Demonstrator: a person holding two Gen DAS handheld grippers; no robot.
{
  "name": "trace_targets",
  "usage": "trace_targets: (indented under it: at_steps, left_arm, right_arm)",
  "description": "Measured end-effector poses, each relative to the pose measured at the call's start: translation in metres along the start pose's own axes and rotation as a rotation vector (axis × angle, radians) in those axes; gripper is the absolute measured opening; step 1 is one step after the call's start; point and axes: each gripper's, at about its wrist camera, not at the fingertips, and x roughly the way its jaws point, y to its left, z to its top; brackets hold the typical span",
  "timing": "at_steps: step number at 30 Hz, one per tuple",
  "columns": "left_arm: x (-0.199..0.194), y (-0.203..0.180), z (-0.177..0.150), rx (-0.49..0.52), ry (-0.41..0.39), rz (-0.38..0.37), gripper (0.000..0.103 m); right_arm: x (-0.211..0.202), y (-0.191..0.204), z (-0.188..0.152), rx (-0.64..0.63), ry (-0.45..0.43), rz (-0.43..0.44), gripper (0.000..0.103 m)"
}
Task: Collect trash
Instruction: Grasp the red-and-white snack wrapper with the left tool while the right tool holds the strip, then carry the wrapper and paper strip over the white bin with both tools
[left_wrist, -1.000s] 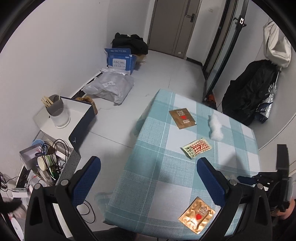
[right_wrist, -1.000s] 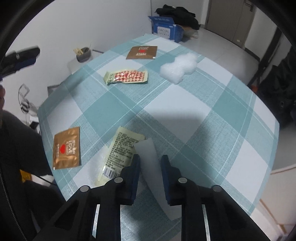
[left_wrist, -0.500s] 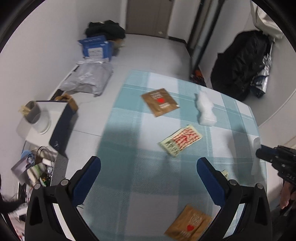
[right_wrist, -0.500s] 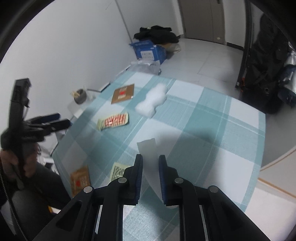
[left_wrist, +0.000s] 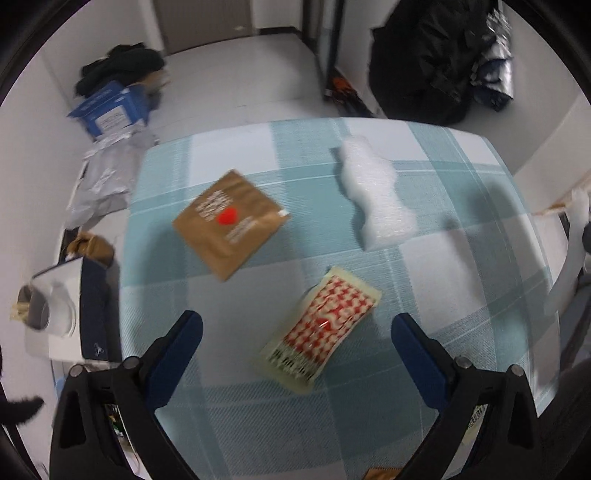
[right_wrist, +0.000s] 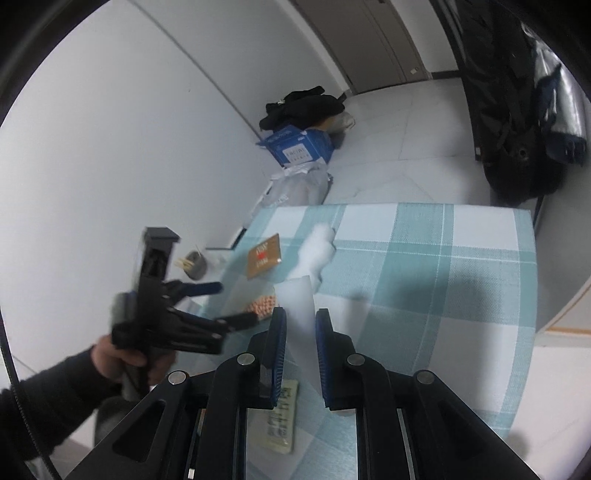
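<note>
Currently right gripper (right_wrist: 300, 354) pinches white wrapper strip (right_wrist: 297, 306) above tabletop (right_wrist: 443, 266) — thin grip, could slip. Left gripper (left_wrist: 297, 328) wide open, empty, over red-checked packet (left_wrist: 321, 328) — blurred, may misjudge.

Even, soft indoor light, strong fisheye bending with black corners, motion blur, faint shadows on the tablecloth (left_wrist: 424, 280).

The worktop is covered by a woven teal-and-white checked cloth (left_wrist: 424, 284), matt and finely ribbed. A glossy red-and-white chequered plastic sachet (left_wrist: 321, 328) and a matt brown paper-like packet with a red heart (left_wrist: 231, 221) are seen on it, beside a bumpy white foam piece (left_wrist: 376, 199). A smooth, translucent white strip (right_wrist: 297, 306) is seen between ribbed blue fingers (right_wrist: 279, 350).
</note>
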Motion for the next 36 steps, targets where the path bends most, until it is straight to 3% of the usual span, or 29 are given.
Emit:
trace_targets:
  at_steps: [2, 6, 9, 12, 25, 27, 31, 36]
  left_arm:
    - [0.002, -0.004, 0.001, 0.037, 0.014, 0.012, 0.094]
    - [0.008, -0.007, 0.002, 0.071, 0.074, -0.022, 0.069]
    - [0.007, -0.009, 0.004, 0.089, 0.067, -0.008, 0.06]
    - [0.003, -0.011, 0.004, 0.086, 0.061, -0.003, 0.04]
    - [0.009, -0.013, 0.009, 0.036, 0.084, 0.016, 0.038]
    - [0.008, -0.01, 0.009, 0.02, 0.08, 0.018, 0.029]
    - [0.006, -0.003, 0.009, -0.026, 0.084, -0.031, 0.029]
    - [0.006, -0.004, 0.006, -0.038, 0.076, -0.028, 0.028]
  right_arm:
    - [0.0, -0.002, 0.001, 0.011, -0.004, 0.005, 0.015]
    - [-0.008, 0.002, 0.004, -0.012, -0.035, 0.012, 0.015]
    - [-0.012, 0.006, 0.004, -0.022, -0.057, 0.009, 0.015]
    - [-0.013, 0.007, 0.004, -0.023, -0.066, 0.003, 0.015]
    - [-0.014, 0.013, 0.003, -0.022, -0.075, -0.005, 0.015]
    - [-0.013, 0.013, 0.002, -0.021, -0.074, -0.01, 0.015]
    - [-0.013, 0.012, 0.003, -0.008, -0.075, -0.016, 0.015]
    - [-0.01, 0.015, 0.003, -0.009, -0.073, -0.03, 0.015]
